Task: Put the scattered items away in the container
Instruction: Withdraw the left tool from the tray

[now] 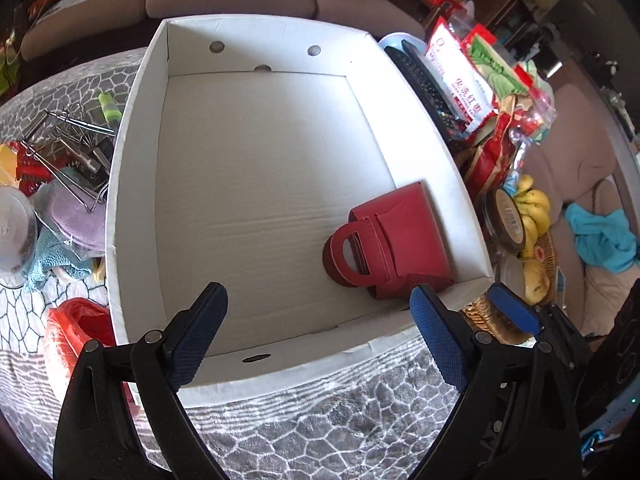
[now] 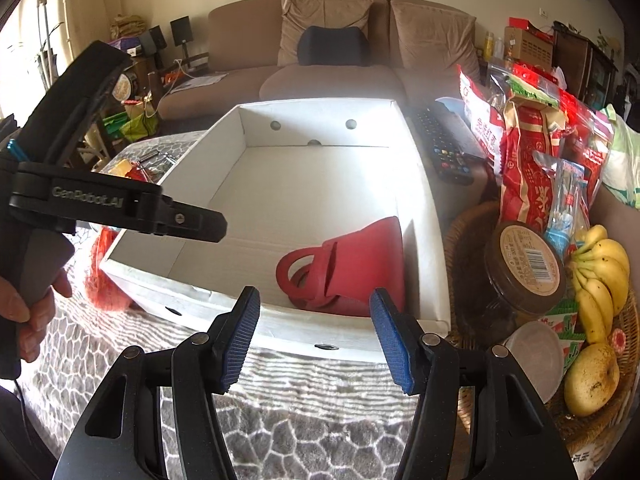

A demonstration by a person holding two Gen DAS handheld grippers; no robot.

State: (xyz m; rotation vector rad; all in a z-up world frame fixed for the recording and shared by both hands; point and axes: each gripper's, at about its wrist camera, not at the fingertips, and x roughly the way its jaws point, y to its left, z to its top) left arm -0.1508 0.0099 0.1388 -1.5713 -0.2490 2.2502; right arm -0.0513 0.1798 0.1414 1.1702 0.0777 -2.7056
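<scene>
I see one item in so far — the red gift bag lies in the white box, near-right corner. Left tongs gape wide, empty; right tongs part-open, empty too. Plenty left on the table — metal tools, red net bag.

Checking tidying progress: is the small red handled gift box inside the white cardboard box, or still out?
Inside. The red handled gift box lies on its side on the white cardboard box's floor, near a corner.
</scene>
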